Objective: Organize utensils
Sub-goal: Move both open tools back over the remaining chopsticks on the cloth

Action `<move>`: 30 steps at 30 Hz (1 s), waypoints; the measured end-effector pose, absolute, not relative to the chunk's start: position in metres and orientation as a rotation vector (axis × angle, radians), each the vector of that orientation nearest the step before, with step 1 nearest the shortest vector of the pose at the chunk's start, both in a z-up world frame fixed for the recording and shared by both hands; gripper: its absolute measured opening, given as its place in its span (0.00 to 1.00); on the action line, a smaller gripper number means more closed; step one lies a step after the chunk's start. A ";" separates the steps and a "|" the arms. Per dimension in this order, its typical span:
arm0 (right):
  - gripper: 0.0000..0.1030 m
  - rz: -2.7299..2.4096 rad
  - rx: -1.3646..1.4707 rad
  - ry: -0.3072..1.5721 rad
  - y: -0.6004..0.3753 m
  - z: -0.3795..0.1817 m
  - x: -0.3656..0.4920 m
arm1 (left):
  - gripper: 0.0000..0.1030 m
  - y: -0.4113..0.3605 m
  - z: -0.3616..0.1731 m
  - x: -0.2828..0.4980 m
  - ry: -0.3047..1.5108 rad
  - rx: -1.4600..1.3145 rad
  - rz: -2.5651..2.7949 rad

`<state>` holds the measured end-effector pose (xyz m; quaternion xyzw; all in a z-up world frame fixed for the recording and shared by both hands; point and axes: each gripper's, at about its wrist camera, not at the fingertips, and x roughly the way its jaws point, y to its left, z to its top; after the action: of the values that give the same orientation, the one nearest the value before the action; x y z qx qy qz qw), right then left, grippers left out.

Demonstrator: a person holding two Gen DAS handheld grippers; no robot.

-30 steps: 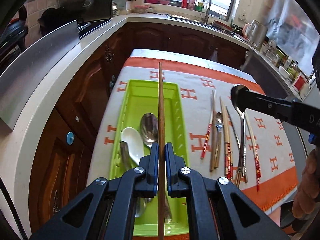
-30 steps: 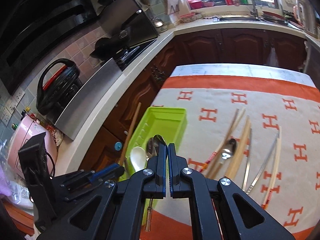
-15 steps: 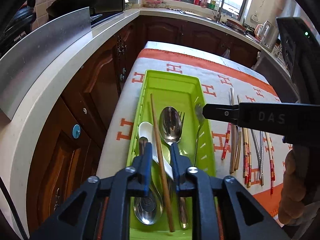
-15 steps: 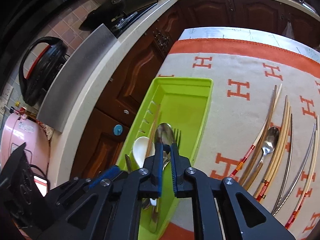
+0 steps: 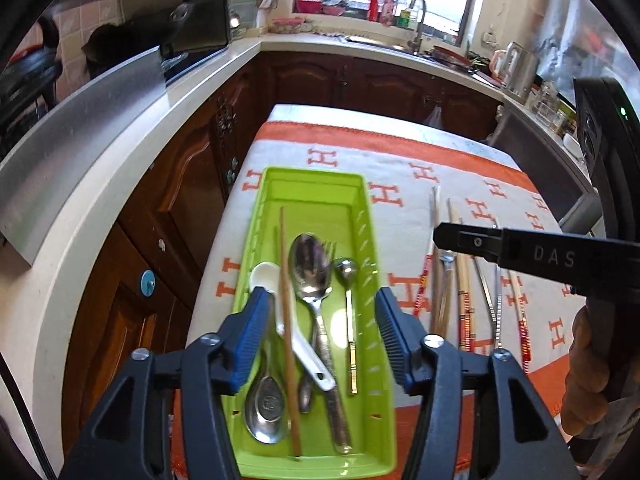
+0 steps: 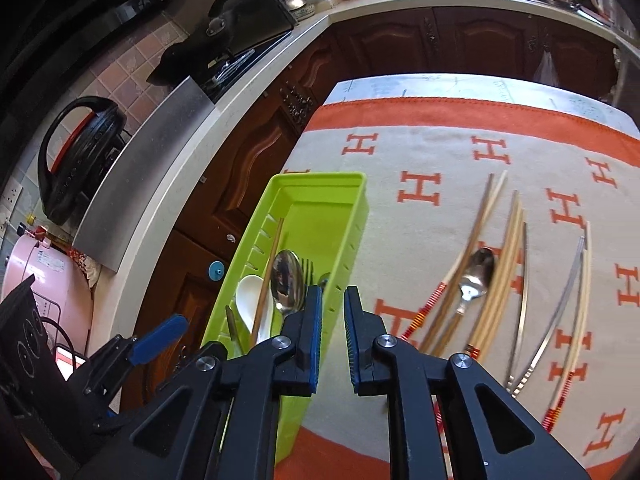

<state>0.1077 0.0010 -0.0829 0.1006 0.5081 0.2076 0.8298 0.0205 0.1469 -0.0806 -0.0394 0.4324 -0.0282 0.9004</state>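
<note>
A lime green utensil tray (image 5: 316, 184) (image 6: 320, 200) lies on the left of the cloth. It holds a brown chopstick (image 5: 286, 300), a big steel spoon (image 5: 310, 268), a white spoon (image 5: 264, 276), a small steel spoon (image 5: 347, 272) and a fork. My left gripper (image 5: 318, 324) is open and empty above the tray's near half. My right gripper (image 6: 333, 320) is open and empty above the tray's right wall; it also shows in the left wrist view (image 5: 440, 236). Several chopsticks (image 6: 496, 260) and a small spoon (image 6: 476, 276) lie on the cloth to the right.
The orange-and-grey cloth (image 6: 420, 152) covers a small table. A white counter (image 5: 120, 184) with dark wood cabinets runs along the left and back. A black pot (image 6: 76, 156) and a pink appliance (image 6: 44, 276) stand at the left.
My left gripper opened and let the brown chopstick drop into the tray. My right gripper let a small spoon go in the tray, opened, and moved right.
</note>
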 end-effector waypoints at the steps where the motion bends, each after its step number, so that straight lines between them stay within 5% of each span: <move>1: 0.11 0.436 0.218 1.074 -0.004 -0.081 0.105 | 0.56 0.142 -0.077 0.019 0.887 -0.073 -0.064; 16: 0.11 0.241 0.266 0.958 -0.132 -0.039 0.037 | 0.77 0.063 -0.027 0.001 0.807 -0.006 -0.154; 30: 0.18 0.020 0.231 0.921 -0.214 -0.031 0.017 | 0.79 0.023 -0.016 0.039 0.820 0.014 -0.179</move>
<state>0.0166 -0.2140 -0.0305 0.1111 0.4432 0.0096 0.8895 0.0387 0.0235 -0.0164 0.0070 0.3980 -0.0870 0.9132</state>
